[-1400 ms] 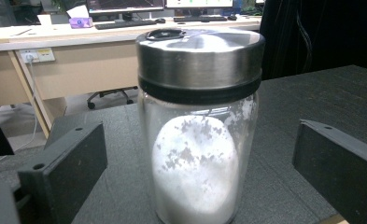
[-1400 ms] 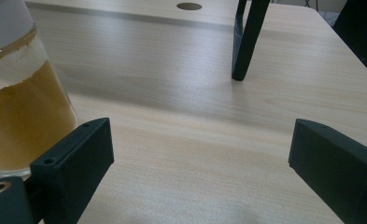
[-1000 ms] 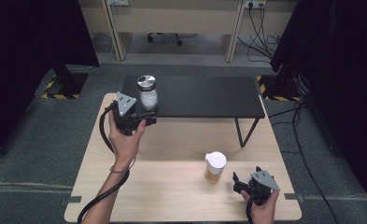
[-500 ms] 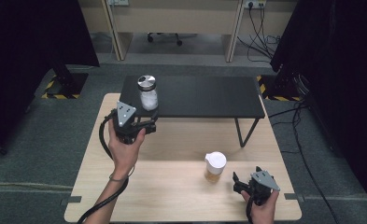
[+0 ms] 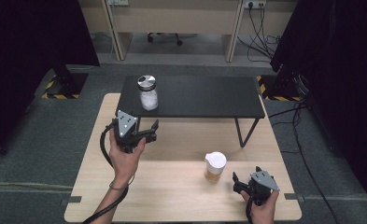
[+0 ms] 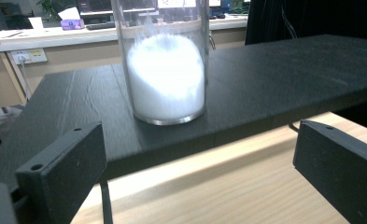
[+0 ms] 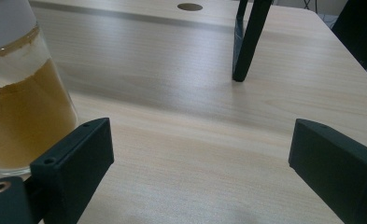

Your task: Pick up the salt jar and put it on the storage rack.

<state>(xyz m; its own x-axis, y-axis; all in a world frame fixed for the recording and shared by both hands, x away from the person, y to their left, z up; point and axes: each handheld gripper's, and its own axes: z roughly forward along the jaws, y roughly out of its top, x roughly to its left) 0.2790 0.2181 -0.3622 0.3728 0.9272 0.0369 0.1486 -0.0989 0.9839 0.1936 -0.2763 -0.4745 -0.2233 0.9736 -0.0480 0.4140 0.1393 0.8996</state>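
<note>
Pale wood desk (image 5: 172, 186) carries a low black shelf (image 5: 204, 95) at its far side; on the shelf's left end stands my target, a glass jar of white powder (image 5: 147, 92) with a metal lid; my left gripper (image 5: 141, 133) hovers just in front of the shelf edge, fingers (image 6: 62, 175) spread wide and empty, the jar ahead between them; my right gripper (image 5: 246, 179) rests near the desk's front right, fingers (image 7: 74, 156) released, beside a white-lidded jar of brown powder (image 5: 215, 166)
</note>
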